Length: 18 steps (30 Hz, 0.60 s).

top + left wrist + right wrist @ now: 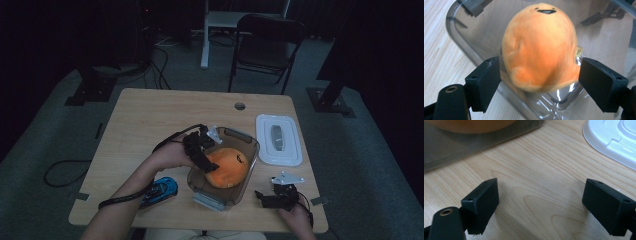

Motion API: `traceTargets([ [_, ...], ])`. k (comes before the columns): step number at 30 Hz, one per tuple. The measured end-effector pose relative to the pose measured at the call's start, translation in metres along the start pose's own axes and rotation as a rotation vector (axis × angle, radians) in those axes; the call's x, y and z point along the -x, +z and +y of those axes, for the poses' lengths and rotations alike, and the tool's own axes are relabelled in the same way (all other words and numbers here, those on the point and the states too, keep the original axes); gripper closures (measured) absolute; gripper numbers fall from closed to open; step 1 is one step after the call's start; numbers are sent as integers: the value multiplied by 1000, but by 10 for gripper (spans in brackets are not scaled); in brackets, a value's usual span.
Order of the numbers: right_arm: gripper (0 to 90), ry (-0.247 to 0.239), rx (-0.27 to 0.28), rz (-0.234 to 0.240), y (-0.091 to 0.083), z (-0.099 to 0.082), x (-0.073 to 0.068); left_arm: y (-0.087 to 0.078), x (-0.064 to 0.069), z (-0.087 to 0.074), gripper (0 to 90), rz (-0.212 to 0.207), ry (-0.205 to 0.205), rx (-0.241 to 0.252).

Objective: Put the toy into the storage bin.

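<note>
An orange egg-shaped plush toy with a small face lies in a clear smoky plastic container at the table's middle front. My left gripper reaches in from the left. In the left gripper view its jaws press on both sides of the plush, wide apart, above the container's wall. My right gripper rests low near the front right edge. In the right gripper view it stands open over bare wood, with the container's side at the top left.
The container's white lid lies flat to the right of it, and its edge is seen from the right gripper. A blue toy car sits under the left forearm. A dark chair stands beyond the table.
</note>
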State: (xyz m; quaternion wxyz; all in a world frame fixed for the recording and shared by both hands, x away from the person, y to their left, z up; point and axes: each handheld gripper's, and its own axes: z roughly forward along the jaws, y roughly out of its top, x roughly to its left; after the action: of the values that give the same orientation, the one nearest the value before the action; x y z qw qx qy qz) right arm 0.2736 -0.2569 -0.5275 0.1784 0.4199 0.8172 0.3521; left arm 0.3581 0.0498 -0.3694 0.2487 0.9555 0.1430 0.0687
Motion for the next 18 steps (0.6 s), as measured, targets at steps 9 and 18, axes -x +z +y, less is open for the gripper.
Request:
traceTargets([
  [9, 133, 0, 0, -1, 0, 0, 0, -12, -6, -19, 188, 7, -31, 15],
  [18, 134, 8, 1, -10, 0, 0, 0, -26, -13, -43, 188, 35, -66, 18],
])
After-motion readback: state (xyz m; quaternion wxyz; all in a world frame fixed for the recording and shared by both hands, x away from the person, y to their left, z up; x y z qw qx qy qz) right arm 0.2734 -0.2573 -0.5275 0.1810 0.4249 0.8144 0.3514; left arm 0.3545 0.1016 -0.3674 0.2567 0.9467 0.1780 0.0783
